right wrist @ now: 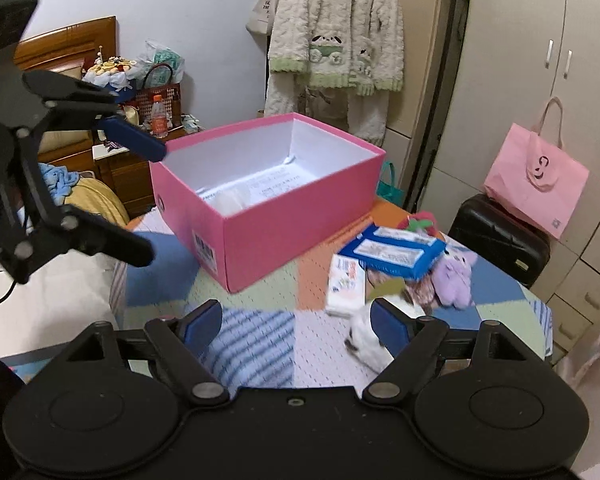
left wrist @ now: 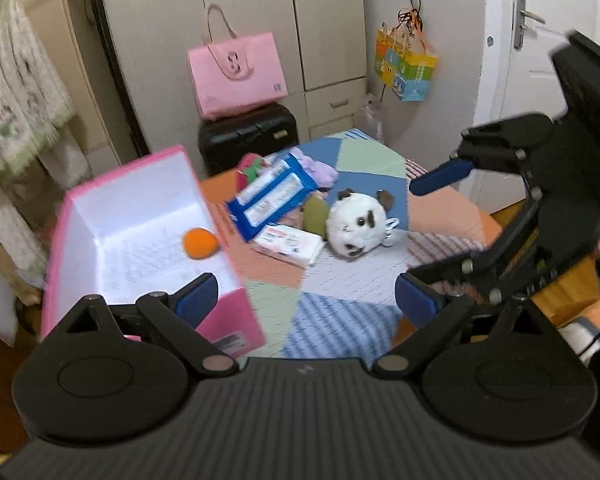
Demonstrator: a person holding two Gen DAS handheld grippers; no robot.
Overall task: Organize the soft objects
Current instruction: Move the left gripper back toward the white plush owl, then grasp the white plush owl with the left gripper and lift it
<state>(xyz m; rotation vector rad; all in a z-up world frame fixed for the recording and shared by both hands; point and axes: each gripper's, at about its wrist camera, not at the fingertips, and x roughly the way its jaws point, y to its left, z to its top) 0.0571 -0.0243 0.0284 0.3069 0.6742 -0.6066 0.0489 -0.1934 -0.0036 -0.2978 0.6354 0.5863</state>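
Spread jaws of right gripper [right wrist: 296,326] partly hiding blurred panda plush [right wrist: 364,340]; left gripper [left wrist: 306,300] likewise empty-jawed.

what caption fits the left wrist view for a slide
Open left gripper facing a pink box holding an orange ball, panda plush waiting on the patchwork table.

My left wrist camera sits just behind my left gripper [left wrist: 306,300], looking down at a slant across the patchwork table [left wrist: 340,280] toward the wardrobe [left wrist: 240,20] and the door [left wrist: 540,40]; my right gripper [left wrist: 432,232] crosses its right edge. My right wrist camera rides behind my right gripper [right wrist: 296,326], facing the pink box [right wrist: 300,232] and the hanging robe [right wrist: 336,40], with my left gripper [right wrist: 140,200] at its left. Both views are close to the tabletop and share the box, the blue packet [right wrist: 392,252] and the pink bag [right wrist: 536,184].
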